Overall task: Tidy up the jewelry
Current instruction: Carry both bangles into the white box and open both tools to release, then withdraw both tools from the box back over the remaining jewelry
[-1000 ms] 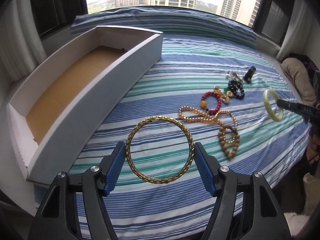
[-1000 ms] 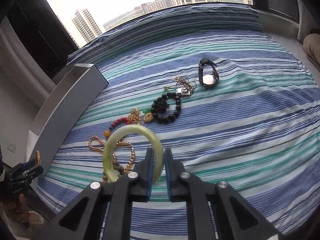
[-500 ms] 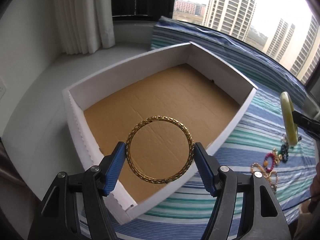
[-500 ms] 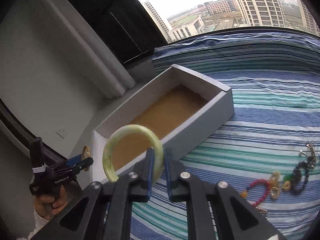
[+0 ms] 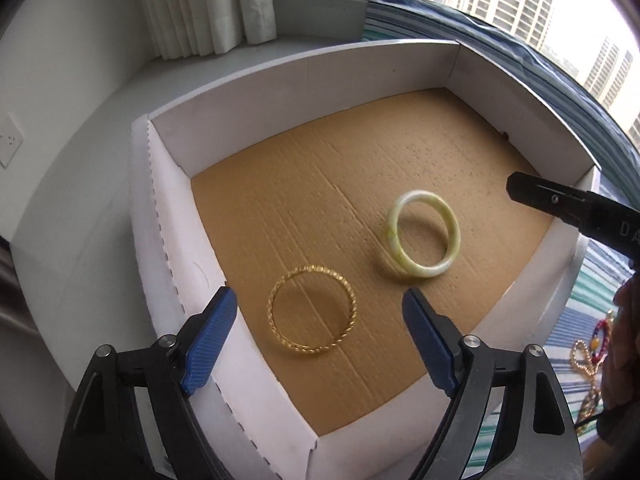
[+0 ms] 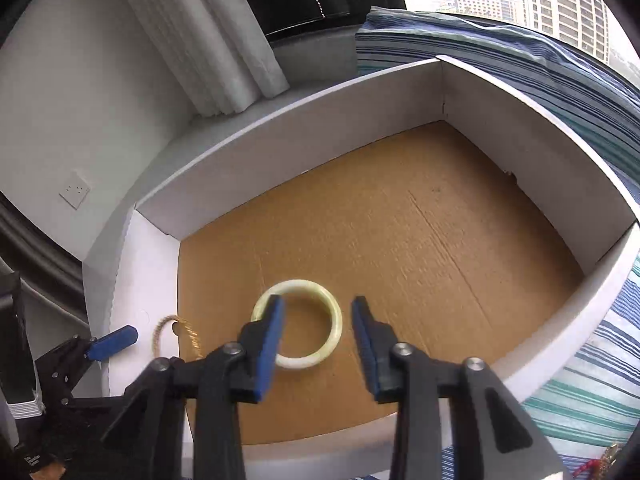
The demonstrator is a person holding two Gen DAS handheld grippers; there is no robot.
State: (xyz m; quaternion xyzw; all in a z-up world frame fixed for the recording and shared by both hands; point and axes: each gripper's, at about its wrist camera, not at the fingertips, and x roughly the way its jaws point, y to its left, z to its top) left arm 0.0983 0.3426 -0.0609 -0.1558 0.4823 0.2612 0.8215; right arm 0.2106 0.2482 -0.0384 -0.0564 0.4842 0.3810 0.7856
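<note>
A white box with a brown cardboard floor fills both views. The gold bangle lies flat on that floor near the front left corner. My left gripper hovers over it, jaws opening, and the blue pads are well clear of it. The pale green jade bangle sits further right in the box, blurred and slightly tilted. In the right wrist view my right gripper is above the jade bangle. Its jaws are opening and its pads do not touch the bangle. The box wall hides part of the gold bangle.
The box rests on a blue and green striped bedspread. Several beaded bracelets lie on the spread to its right. A white curtain and a windowsill stand behind the box, with a wall socket at the left.
Both grippers moved over the box. The left one let go of the gold bangle and the right one let go of the jade bangle. Both bangles now lie in the box.
</note>
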